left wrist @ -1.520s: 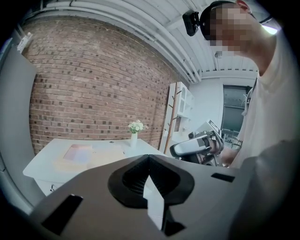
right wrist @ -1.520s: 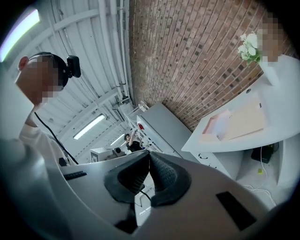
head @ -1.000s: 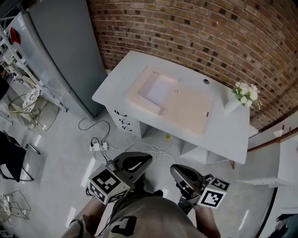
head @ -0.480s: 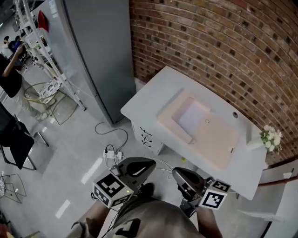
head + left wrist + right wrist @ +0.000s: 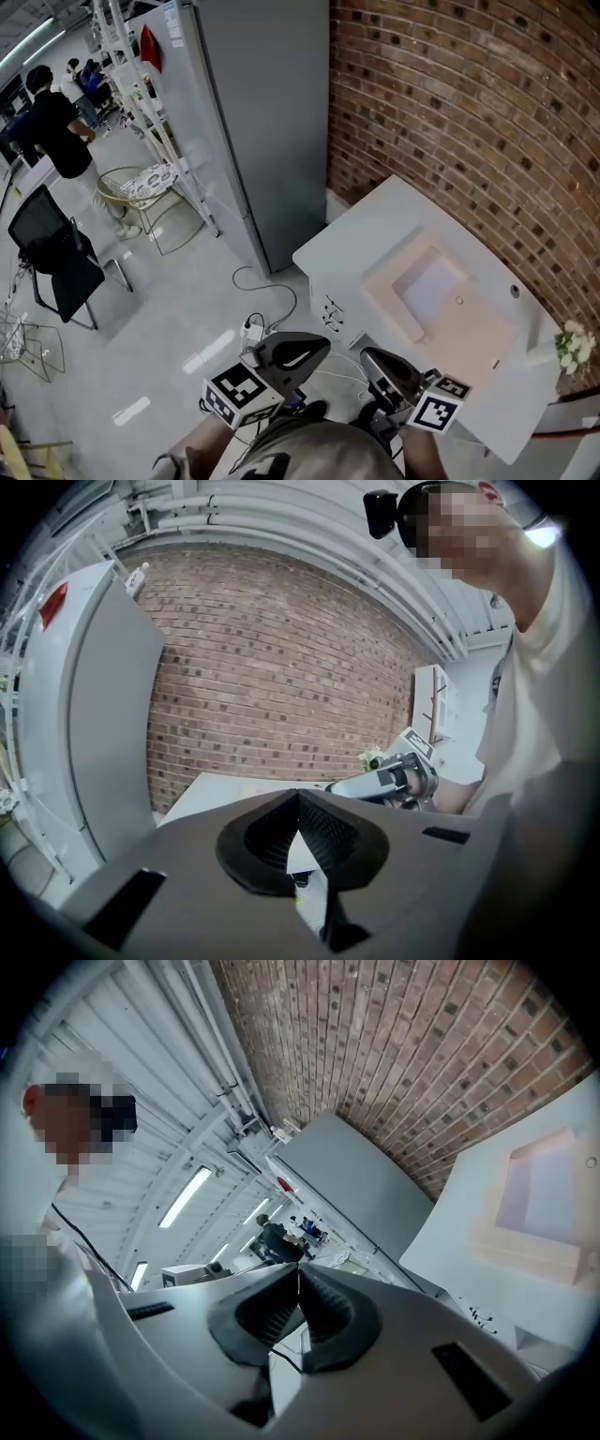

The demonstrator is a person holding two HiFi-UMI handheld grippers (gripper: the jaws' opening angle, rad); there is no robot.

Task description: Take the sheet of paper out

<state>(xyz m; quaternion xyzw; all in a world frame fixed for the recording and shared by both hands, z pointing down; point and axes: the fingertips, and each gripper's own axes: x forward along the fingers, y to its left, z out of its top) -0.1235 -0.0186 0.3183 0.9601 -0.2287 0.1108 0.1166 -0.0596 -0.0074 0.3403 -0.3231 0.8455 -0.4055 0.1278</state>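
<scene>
A red-brown brick pattern with pale mortar lines is shown by the wall (image 5: 469,112), and plain grey by the cabinet (image 5: 253,112). The surface (image 5: 361,234) is coloured white, the tray (image 5: 469,336) cream and the sheet (image 5: 431,286) pale white. Black-and-white square markers are borne by the dark grey left gripper (image 5: 319,343) and right gripper (image 5: 371,356).

Bright even light, sharp, fisheye-curved edges
</scene>
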